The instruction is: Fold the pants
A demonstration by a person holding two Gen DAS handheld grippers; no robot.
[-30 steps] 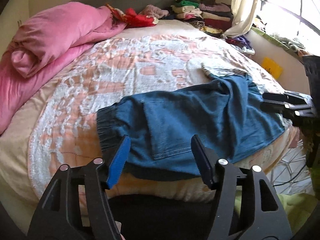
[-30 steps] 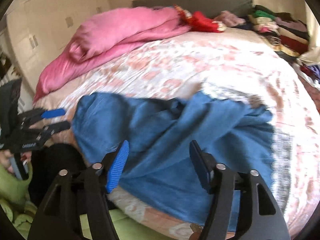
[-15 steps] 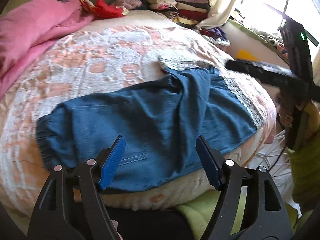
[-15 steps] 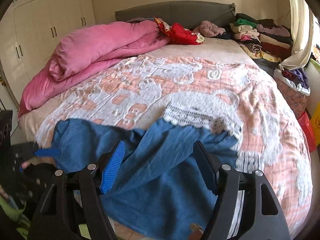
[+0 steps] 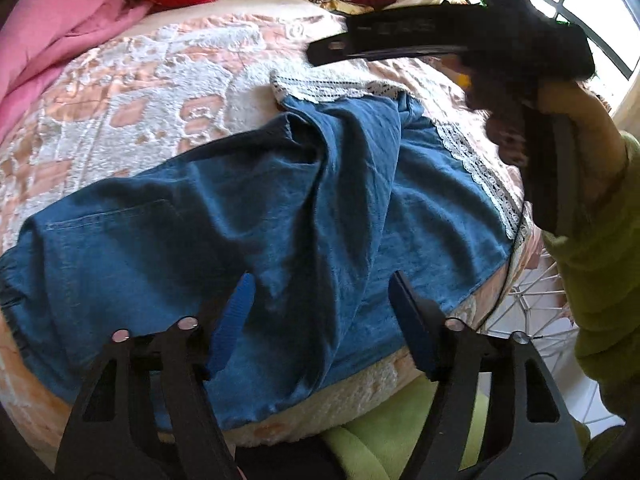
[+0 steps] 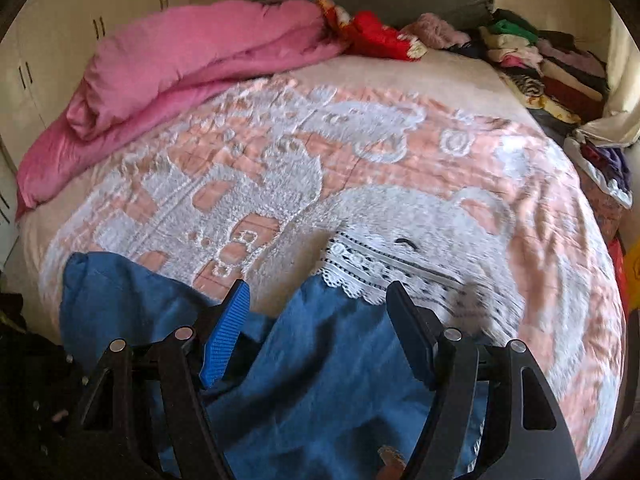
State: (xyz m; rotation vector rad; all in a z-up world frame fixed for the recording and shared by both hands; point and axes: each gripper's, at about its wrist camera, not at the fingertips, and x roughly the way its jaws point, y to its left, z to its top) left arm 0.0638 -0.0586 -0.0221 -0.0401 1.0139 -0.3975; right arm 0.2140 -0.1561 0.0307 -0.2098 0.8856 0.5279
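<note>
Blue denim pants (image 5: 280,220) lie crumpled across the near edge of the bed, with a ridge of folds running up their middle. My left gripper (image 5: 320,280) hovers just above them near the bed's edge. Its jaws are closing, the pads touch no cloth, and the denim lies below the gap. In the right wrist view the pants (image 6: 320,380) fill the bottom. My right gripper (image 6: 317,286) stands open over their far edge, beside a lace trim (image 6: 380,264) of the bedspread. The hand (image 5: 572,120) holding the right gripper shows at the upper right of the left wrist view.
A pink duvet (image 6: 180,68) is heaped at the bed's far left, a red garment (image 6: 376,36) lies by the headboard, and folded clothes (image 6: 540,68) are stacked at the far right. A window (image 5: 592,8) and a white wire rack (image 5: 532,312) are to the right of the bed.
The left gripper has moved right along the pants and dropped closer to them. The right gripper has swung from the pants' near side to their far edge, now high in the left view.
</note>
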